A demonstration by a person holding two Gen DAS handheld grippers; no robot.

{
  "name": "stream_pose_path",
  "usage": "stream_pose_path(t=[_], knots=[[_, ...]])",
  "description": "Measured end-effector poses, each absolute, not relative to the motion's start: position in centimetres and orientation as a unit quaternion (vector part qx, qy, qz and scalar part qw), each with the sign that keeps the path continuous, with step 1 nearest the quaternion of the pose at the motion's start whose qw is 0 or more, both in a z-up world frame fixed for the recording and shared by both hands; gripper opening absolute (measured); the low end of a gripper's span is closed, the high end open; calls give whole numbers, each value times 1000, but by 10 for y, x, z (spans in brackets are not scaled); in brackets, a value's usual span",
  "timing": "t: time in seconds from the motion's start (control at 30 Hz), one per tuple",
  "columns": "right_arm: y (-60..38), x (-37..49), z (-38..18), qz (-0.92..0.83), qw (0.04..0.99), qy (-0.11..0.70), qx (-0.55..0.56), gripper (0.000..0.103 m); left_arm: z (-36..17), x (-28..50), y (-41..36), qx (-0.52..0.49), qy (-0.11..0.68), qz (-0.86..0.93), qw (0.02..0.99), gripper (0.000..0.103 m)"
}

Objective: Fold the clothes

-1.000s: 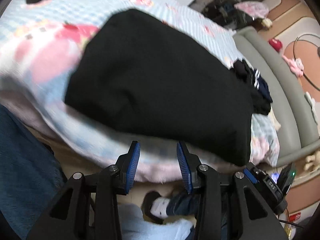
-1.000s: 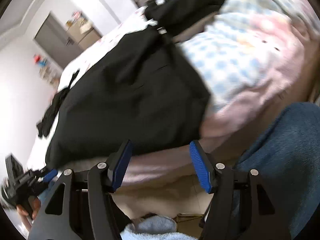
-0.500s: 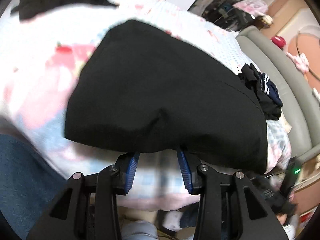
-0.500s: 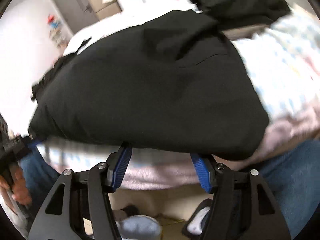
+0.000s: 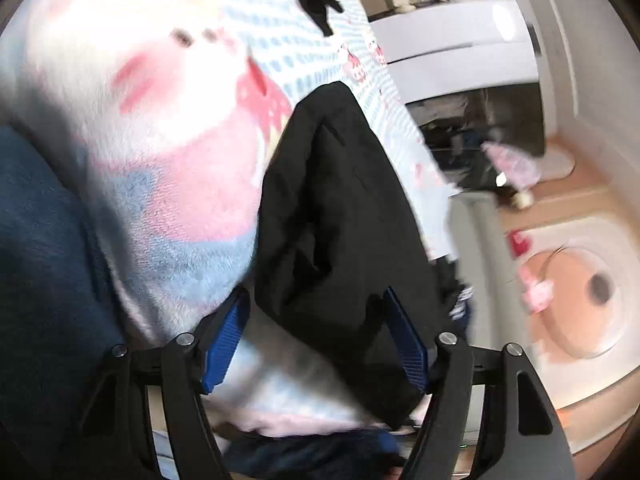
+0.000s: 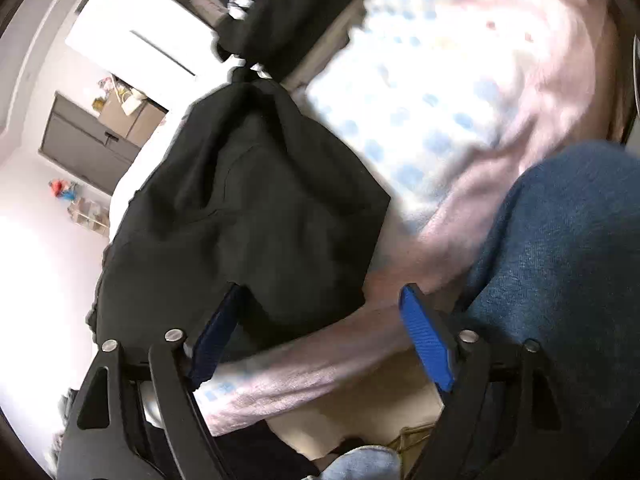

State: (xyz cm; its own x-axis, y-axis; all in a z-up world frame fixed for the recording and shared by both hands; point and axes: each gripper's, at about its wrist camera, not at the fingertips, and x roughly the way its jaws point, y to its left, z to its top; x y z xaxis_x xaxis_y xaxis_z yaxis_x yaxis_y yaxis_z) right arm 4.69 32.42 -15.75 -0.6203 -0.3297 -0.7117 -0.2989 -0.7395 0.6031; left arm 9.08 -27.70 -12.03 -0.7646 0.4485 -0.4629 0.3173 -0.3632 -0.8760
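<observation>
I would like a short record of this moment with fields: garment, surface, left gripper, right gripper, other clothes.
garment: black garment, bunched, lying on the blanket
surface: blanket, pink, white and blue, fluffy
left gripper: jaws wide, just been opening; garment's near edge lies between them, pads not pressing it
right gripper: jaws wide, just been opening; garment's corner lies between them, not clamped
other clothes: dark pile beyond the garment

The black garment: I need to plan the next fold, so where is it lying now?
The black garment lies on the pink-and-blue blanket, its near edge at the bed's edge, between each open hand-held gripper's fingers in both wrist views.
</observation>
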Motion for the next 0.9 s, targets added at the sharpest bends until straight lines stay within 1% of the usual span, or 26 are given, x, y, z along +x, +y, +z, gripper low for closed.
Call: stream_pose_path(t=[0.07, 0.1, 0.13, 0.2, 0.3, 0.37, 0.4, 0.43, 0.47, 0.5, 0.53, 0.57, 0.6, 0.63, 0.67, 0.7, 0.77, 0.9], knots=[[326, 35, -163, -814, 45, -378, 440, 83, -127, 72, -265, -351, -570, 738, 89, 73], [323, 28, -164, -808, 68, -382, 443, 79, -129, 60, -257, -361, -571, 730, 103, 72], [320, 21, -164, -805, 87, -383, 445, 78, -129, 47, -249, -369, -568, 726, 114, 72], [315, 12, -157, -817, 91, -357, 444, 75, -122, 24, -236, -372, -533, 753, 98, 72], [304, 16, -154, -831, 92, -324, 442, 70, -112, 0, -224, -394, -476, 783, 66, 68], [294, 19, -154, -839, 93, -303, 443, 69, -116, -16, -224, -432, -428, 791, 71, 69], [284, 4, -155, -839, 104, -284, 453, 71, -120, -26, -220, -443, -418, 790, 69, 69], [278, -10, -162, -836, 110, -261, 469, 73, -123, -34, -218, -451, -410, 790, 66, 68], [275, -18, -167, -833, 110, -245, 483, 76, -123, -31, -219, -444, -412, 794, 56, 60], [275, -21, -170, -830, 111, -253, 485, 75, -118, -29, -219, -432, -410, 802, 48, 50], [276, -24, -172, -827, 112, -262, 485, 70, -113, -28, -219, -420, -407, 810, 41, 45], [278, -22, -168, -828, 107, -277, 476, 55, -106, -27, -217, -414, -397, 819, 35, 36], [279, -20, -163, -834, 107, -275, 466, 46, -100, -29, -213, -411, -382, 827, 32, 32], [279, -17, -155, -844, 110, -260, 455, 34, -93, -32, -207, -410, -363, 836, 31, 29], [278, -15, -147, -854, 113, -245, 445, 29, -86, -34, -202, -409, -343, 845, 30, 25], [277, -12, -139, -862, 116, -231, 435, 25, -79, -36, -196, -408, -325, 853, 28, 22], [274, -15, -126, -870, 116, -215, 429, 21, -63, -41, -193, -404, -300, 864, 20, 18], [271, 4, -96, -883, 125, -213, 399, 17, -32, -23, -211, -389, -278, 878, 26, 15]])
